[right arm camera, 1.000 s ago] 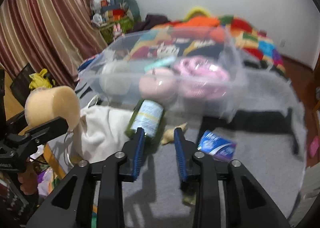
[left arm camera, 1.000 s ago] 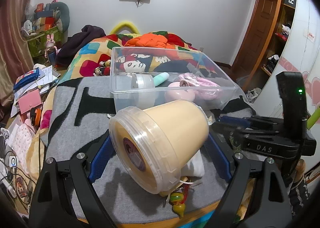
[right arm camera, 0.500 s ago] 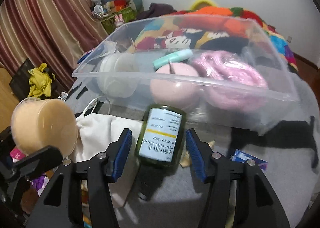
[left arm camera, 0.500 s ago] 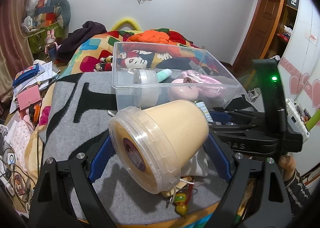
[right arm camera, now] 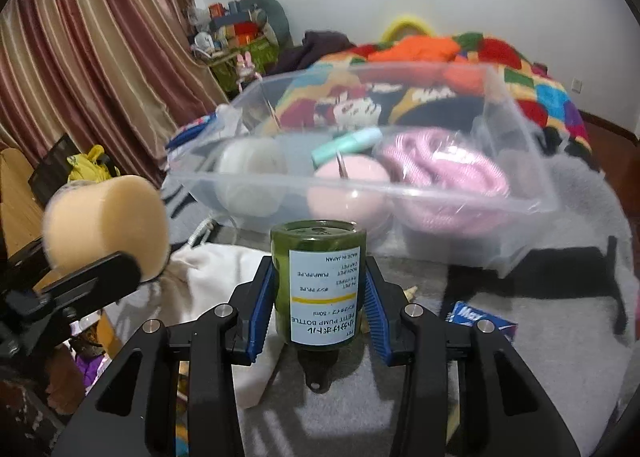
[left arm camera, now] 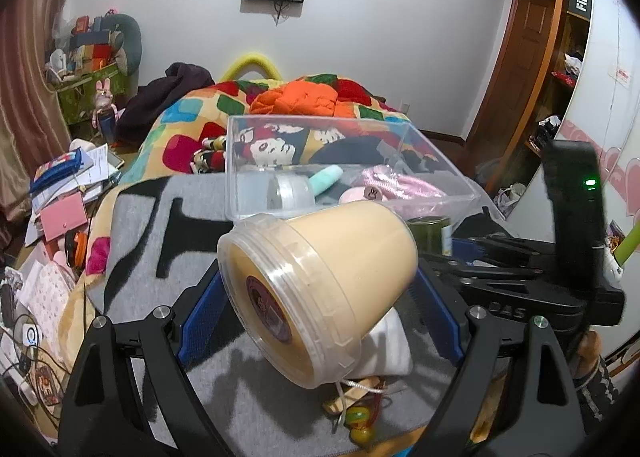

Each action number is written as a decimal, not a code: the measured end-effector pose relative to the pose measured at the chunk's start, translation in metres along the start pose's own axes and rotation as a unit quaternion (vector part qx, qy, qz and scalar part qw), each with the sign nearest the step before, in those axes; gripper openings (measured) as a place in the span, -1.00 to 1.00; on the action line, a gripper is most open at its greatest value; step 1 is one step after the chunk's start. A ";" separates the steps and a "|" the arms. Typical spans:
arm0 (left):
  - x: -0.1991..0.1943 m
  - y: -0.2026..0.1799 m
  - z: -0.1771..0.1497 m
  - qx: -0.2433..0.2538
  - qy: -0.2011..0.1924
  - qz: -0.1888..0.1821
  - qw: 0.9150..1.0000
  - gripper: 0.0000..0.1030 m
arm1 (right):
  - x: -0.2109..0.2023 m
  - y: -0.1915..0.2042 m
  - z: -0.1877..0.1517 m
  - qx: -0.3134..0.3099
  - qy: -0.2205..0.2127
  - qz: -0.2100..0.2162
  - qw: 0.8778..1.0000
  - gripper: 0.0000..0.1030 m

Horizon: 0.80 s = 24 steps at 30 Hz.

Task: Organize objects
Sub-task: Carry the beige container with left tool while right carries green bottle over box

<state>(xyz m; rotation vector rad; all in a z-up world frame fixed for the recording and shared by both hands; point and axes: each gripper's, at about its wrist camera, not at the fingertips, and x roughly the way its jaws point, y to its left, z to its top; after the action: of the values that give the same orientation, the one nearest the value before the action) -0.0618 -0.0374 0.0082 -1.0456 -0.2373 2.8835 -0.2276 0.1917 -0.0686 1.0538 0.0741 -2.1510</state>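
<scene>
The white cloth bag (left arm camera: pixel 390 353) is mostly buried under the tan tub (left arm camera: pixel 320 293) that the left tongs (left arm camera: pixel 318 317) hold. The green pump bottle (right arm camera: pixel 319 289) hides its own pump head below the right tongs (right arm camera: pixel 320 309). The blue packet (right arm camera: pixel 478 319) just right of them is half covered by a finger and blurry, so I can't read the label.

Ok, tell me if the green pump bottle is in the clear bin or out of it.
Out. The green pump bottle sits between the right gripper pads as its jaws close, in front of the clear bin, not inside.
</scene>
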 end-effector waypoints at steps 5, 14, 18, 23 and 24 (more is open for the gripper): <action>0.001 -0.003 0.010 0.002 -0.009 0.002 1.000 0.72 | -0.026 0.006 0.011 -0.007 -0.036 0.002 0.999 -0.26; 0.004 -0.005 0.025 0.003 -0.023 0.001 1.000 0.72 | -0.054 0.008 0.030 -0.021 -0.082 -0.015 0.996 -0.26; 0.008 -0.006 0.031 0.005 -0.025 0.000 1.000 0.72 | -0.060 0.005 0.038 -0.024 -0.094 -0.028 0.995 -0.26; 0.014 -0.007 0.038 0.011 -0.026 0.002 1.000 0.72 | -0.063 0.001 0.045 -0.028 -0.105 -0.042 0.993 -0.26; 0.015 -0.007 0.039 0.012 -0.026 0.002 1.000 0.72 | -0.064 0.000 0.047 -0.028 -0.108 -0.043 0.993 -0.26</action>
<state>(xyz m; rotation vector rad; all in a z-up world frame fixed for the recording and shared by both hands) -0.0988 -0.0335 0.0296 -0.9684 -0.2036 2.9124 -0.2336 0.2126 0.0077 0.7952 0.0783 -2.3138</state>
